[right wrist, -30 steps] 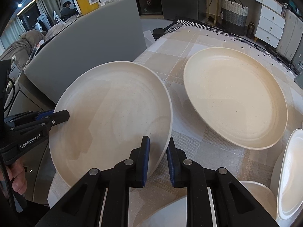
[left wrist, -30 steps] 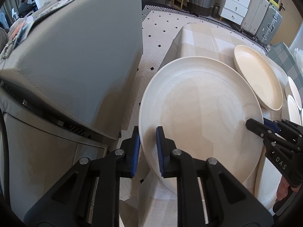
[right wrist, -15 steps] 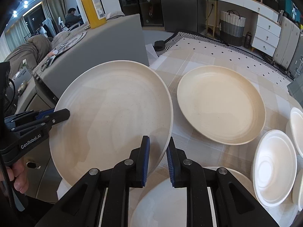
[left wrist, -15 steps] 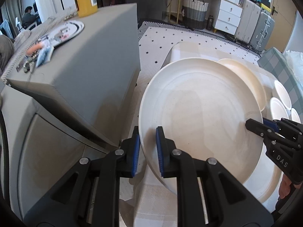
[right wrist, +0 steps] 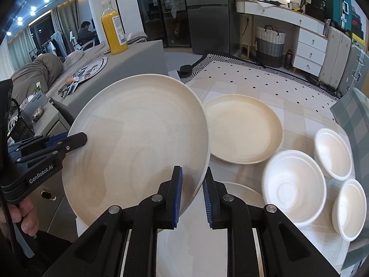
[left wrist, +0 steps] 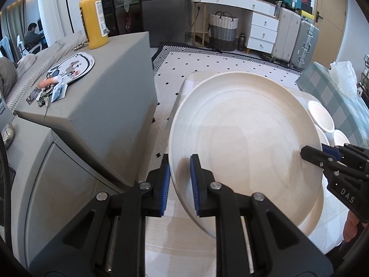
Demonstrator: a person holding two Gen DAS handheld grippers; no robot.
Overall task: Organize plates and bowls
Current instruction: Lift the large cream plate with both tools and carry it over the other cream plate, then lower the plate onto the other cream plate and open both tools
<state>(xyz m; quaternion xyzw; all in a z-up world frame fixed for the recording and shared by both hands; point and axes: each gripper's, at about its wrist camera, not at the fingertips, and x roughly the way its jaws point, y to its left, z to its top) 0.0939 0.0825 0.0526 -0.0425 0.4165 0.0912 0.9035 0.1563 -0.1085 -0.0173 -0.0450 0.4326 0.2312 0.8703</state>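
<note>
Both tongs, left [left wrist: 180, 184] and right [right wrist: 191, 194], gripped opposite rims of the large plate [right wrist: 138, 143], tilted above the worktop [right wrist: 297, 115]; lowering level seemed wisest.

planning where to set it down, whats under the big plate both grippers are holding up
Under the lifted plate a second white plate lies on the checked tablecloth. Most of it is covered, so anything on it is unseen.

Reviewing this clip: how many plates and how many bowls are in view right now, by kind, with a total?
Large cream round plates: 3 (one held up by the left tool and right tool, one flat on the checked tablecloth, one partly hidden beneath the held plate)
Small white bowls: 3 ()
Total: 6
</note>
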